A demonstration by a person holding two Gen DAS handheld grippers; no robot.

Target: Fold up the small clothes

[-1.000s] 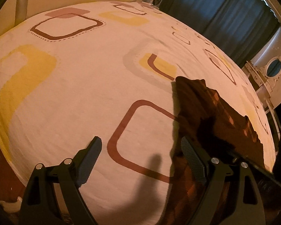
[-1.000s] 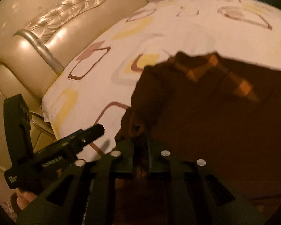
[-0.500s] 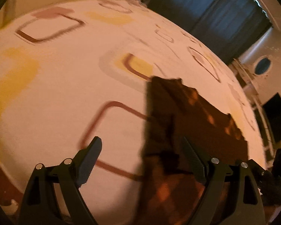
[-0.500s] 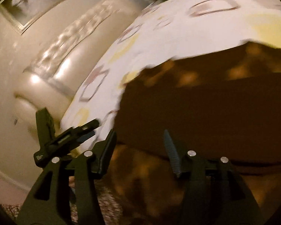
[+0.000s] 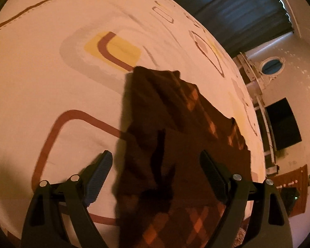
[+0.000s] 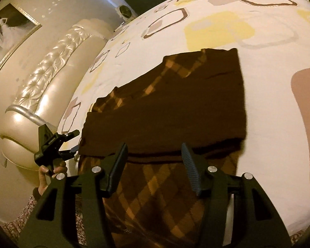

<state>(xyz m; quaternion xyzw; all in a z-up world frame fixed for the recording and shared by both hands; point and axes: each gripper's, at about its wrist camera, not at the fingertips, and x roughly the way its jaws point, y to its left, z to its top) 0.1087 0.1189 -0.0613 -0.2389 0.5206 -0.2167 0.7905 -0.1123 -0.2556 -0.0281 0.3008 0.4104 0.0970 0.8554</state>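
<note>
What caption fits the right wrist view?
Open right gripper above a brown checked garment on a patterned bed.

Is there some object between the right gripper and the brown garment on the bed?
Nothing visible. The right gripper is open directly over the brown checked garment, which lies on the bedsheet. The left gripper sits at the garment's far-left edge, out of the way.

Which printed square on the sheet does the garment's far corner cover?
The yellow-filled square with the maroon outline: the brown argyle garment overlaps its lower right corner.
</note>
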